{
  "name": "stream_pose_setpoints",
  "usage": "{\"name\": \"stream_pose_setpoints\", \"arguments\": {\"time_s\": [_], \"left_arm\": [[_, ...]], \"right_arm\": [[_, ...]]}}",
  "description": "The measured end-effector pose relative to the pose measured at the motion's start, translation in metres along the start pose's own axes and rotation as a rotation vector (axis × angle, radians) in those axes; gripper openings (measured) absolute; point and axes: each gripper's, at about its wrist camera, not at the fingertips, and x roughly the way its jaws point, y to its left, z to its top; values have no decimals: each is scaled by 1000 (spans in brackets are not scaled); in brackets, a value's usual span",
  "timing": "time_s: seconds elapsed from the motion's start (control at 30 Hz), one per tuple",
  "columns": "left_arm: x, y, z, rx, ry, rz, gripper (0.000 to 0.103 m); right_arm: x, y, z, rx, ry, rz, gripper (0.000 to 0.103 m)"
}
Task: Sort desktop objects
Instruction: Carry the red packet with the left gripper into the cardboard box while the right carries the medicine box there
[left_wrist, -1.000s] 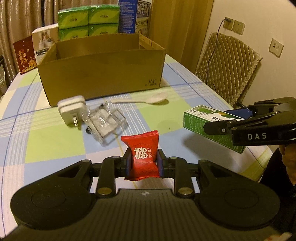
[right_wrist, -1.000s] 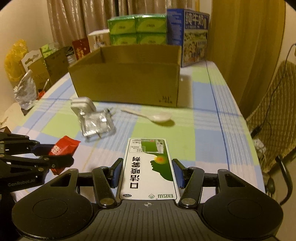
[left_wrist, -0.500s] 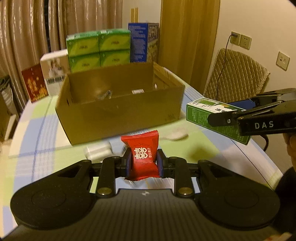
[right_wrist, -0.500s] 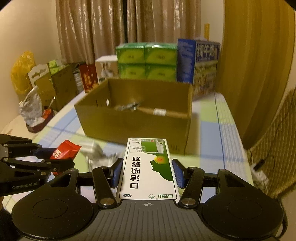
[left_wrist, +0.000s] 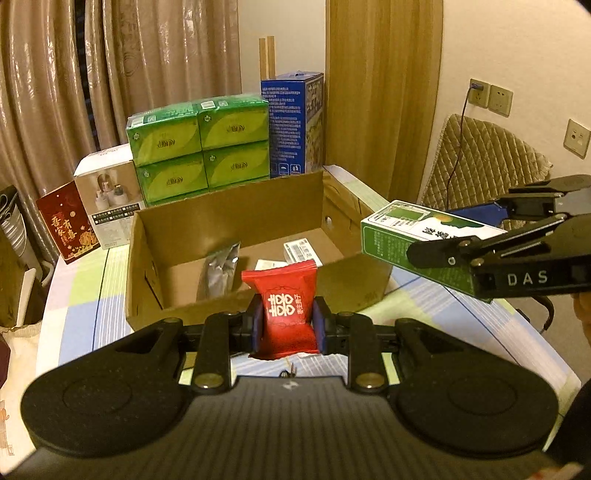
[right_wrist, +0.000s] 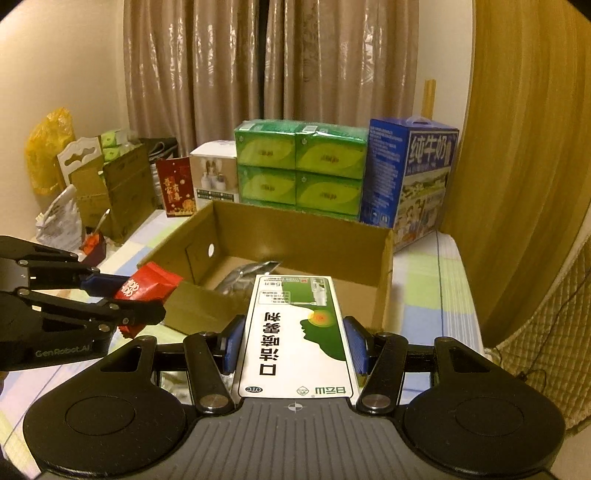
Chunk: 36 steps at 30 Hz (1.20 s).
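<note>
Two grippers, each closed on its own item, stood higher and nearer the cardboard box (left_wrist: 236, 236) than half a second before. Left gripper (left_wrist: 287, 325) clamped on the red candy packet (left_wrist: 286, 306), blue pads pressed against both sides, packet upright between the fingers. Right gripper (right_wrist: 293, 345) clamped on the green-and-white medicine carton (right_wrist: 295, 332), held flat, its far end past the fingertips and toward the box. Previously only the box's near wall and a sliver of its contents visible; now its floor in plain view beyond both sets of fingertips, with a silver foil pouch (left_wrist: 221, 271) and a small white packet (left_wrist: 302, 251) lying inside. White plug, clear case and spoon, seen ahead of the left fingers a second earlier, out of sight now.

Beneath the fingers, a table (left_wrist: 85, 295) covered in a checked cloth of pale green, blue and white. Beyond the box, ahead of both grippers: stacked green tissue packs (left_wrist: 199, 147), a blue milk carton (right_wrist: 410, 181), a white product box (left_wrist: 107, 195) and a red envelope (left_wrist: 68, 221). Farther back, beige curtains (right_wrist: 266, 59). Right of the left fingers, a quilted chair (left_wrist: 476, 162) against a wall with sockets (left_wrist: 491, 98). Left of the right fingers, bags and a yellow sack (right_wrist: 48, 147) by the wall.
</note>
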Motion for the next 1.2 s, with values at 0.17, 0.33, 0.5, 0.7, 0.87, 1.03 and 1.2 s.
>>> {"name": "stream_pose_setpoints", "arguments": {"time_s": [0.17, 0.33, 0.5, 0.7, 0.87, 1.03, 1.2], "left_arm": [[8, 5, 7, 3, 4, 2, 22], [15, 8, 11, 6, 11, 2, 22], [26, 18, 17, -13, 16, 1, 22], [48, 38, 31, -31, 33, 19, 22], [67, 52, 43, -33, 40, 27, 22], [89, 64, 55, -46, 48, 25, 22], [110, 69, 56, -50, 67, 18, 22]], "right_arm": [[7, -2, 6, -5, 0, 3, 53], [16, -4, 11, -5, 5, 5, 53], [25, -10, 19, 18, 12, 6, 53], [52, -25, 40, 53, 34, -4, 53], [74, -31, 59, 59, 34, -5, 53], [98, -37, 76, 86, 40, -3, 53], [121, -40, 78, 90, 58, -2, 53]]}}
